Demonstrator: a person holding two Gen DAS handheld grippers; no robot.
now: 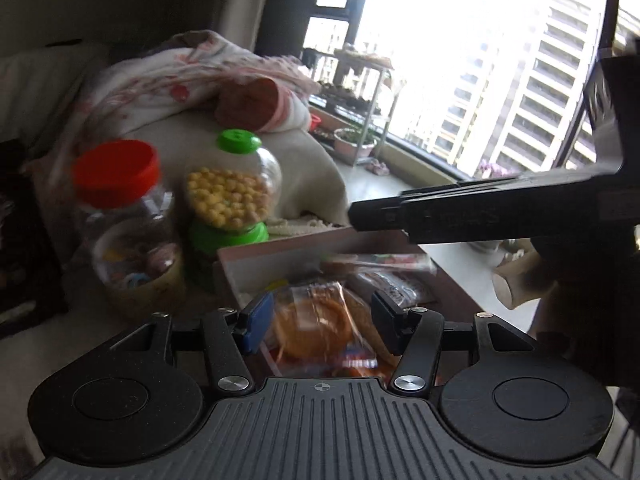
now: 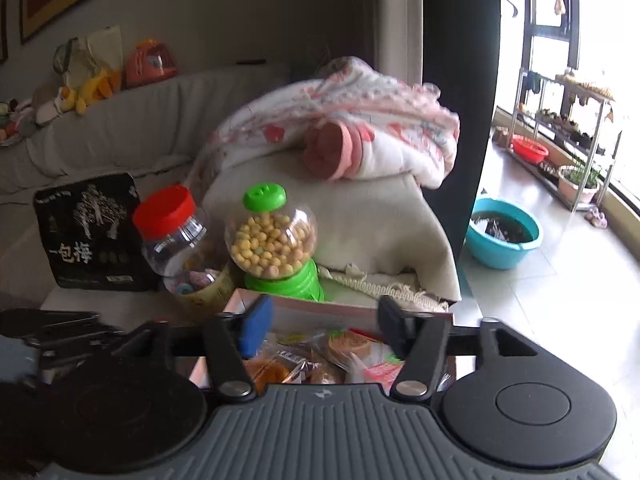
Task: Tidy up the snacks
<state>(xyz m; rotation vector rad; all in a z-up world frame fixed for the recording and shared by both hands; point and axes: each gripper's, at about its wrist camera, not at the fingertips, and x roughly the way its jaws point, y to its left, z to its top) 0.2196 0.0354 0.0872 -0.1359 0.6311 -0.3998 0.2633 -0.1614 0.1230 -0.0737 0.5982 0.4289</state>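
Daylight from tall windows floods the living room where we work, with a grey sofa (image 2: 120,120) along the wall and a floral blanket (image 2: 340,120) heaped on a cushion behind the surface (image 2: 104,304). On that surface stands a shallow pink box (image 2: 320,310) holding the snacks: an orange packet in clear wrap (image 1: 320,324), a round biscuit in its own wrapper (image 2: 348,346), and several other crinkly packets, too blurred for us to read their print. Just behind the box, touching or nearly touching its far wall, sits a candy dispenser (image 2: 272,240) with a green cap and base and a clear globe full of yellow balls. To its left is a clear jar with a red lid (image 2: 176,232), tilted, with pastel sweets in its bottom. Left of that jar a black pouch (image 2: 88,236) stands upright, printed with a white tree and the characters 一包梅. Our left gripper (image 1: 316,316) hangs over the box with its jaws apart on either side of the orange packet; we cannot tell whether the pads touch it. Our right gripper (image 2: 320,326) hovers at the near end of the box, jaws apart, with nothing between them. From the left wrist view the right gripper crosses above the box.
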